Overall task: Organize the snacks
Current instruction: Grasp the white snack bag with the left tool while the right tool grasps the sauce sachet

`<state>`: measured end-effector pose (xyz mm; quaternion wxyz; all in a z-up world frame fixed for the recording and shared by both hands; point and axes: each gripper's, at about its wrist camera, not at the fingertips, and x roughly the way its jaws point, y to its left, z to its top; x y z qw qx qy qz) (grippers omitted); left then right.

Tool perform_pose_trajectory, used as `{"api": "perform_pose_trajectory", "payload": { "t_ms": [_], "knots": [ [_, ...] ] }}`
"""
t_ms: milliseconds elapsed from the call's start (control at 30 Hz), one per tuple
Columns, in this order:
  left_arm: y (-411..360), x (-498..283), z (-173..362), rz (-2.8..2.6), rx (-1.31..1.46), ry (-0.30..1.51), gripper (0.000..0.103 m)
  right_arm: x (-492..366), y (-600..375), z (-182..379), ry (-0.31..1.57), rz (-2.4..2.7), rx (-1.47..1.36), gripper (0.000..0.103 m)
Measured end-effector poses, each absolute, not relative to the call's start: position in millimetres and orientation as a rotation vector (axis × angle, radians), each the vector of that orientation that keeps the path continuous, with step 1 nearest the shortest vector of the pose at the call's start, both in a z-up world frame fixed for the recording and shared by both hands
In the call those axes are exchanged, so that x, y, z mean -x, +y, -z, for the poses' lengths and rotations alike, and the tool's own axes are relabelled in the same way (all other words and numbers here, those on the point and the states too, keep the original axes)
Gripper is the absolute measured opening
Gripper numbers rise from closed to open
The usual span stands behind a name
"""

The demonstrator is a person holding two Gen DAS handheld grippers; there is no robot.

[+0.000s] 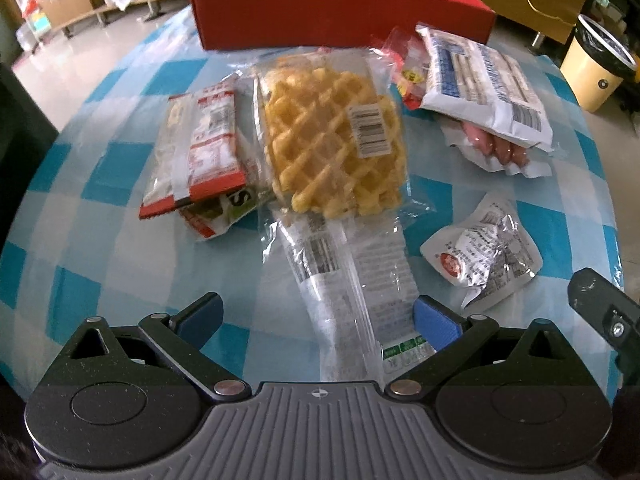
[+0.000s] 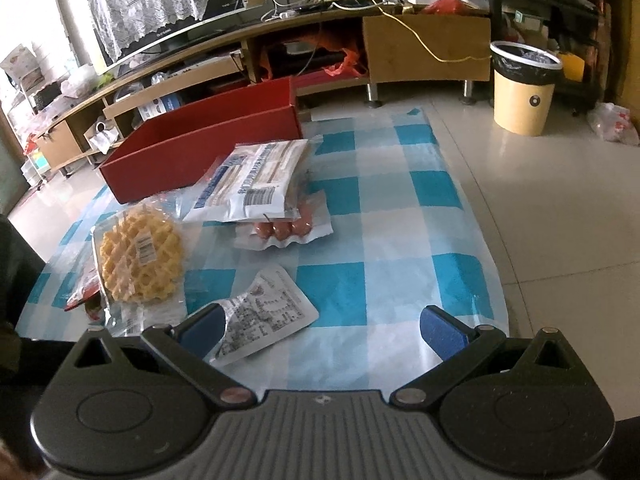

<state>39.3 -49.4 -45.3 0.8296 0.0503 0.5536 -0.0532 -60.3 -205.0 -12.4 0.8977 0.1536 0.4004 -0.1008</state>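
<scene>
My left gripper (image 1: 319,318) is open, low over the checked cloth. The clear tail of the waffle packet (image 1: 334,136) lies between its fingers, unclamped. A red-and-white packet (image 1: 200,148) lies left of the waffle; a white-and-blue packet (image 1: 484,84) rests on a sausage pack (image 1: 492,144) to the right. A small silver pouch (image 1: 480,256) sits near the right finger. The red box (image 1: 340,12) stands behind them. My right gripper (image 2: 323,328) is open too, its left finger over the edge of the silver pouch (image 2: 268,312). The waffle packet (image 2: 140,256) and red box (image 2: 200,148) lie further left.
The blue-and-white checked cloth (image 2: 380,216) covers a low table with tiled floor around it. A yellow waste bin (image 2: 524,88) stands on the floor at the right. A long wooden TV cabinet (image 2: 424,48) runs along the back wall.
</scene>
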Motion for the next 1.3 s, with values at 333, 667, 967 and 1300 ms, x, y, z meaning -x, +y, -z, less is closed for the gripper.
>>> {"api": "perform_pose_trajectory", "payload": {
  "t_ms": [333,667,967,1300],
  "knots": [
    [-5.8,-23.9,39.5,0.064,-0.158,1.202,0.098,53.7,-198.6,24.0,0.902,0.178,-0.300,0.103],
    [-32.5,-30.4,46.5,0.145,-0.279,1.159,0.099,51.1,-177.1,47.2,1.018,0.118,-0.194,0.103],
    [-18.7,-37.6,54.2,0.228,-0.292,1.199,0.102,49.4,-168.2,58.0,1.041,0.140,-0.107,0.103],
    [-11.5,-48.1,62.6,0.259,-0.265,1.198,0.103,39.3,-188.5,41.4,1.012,0.104,-0.236,0.098]
  ]
}}
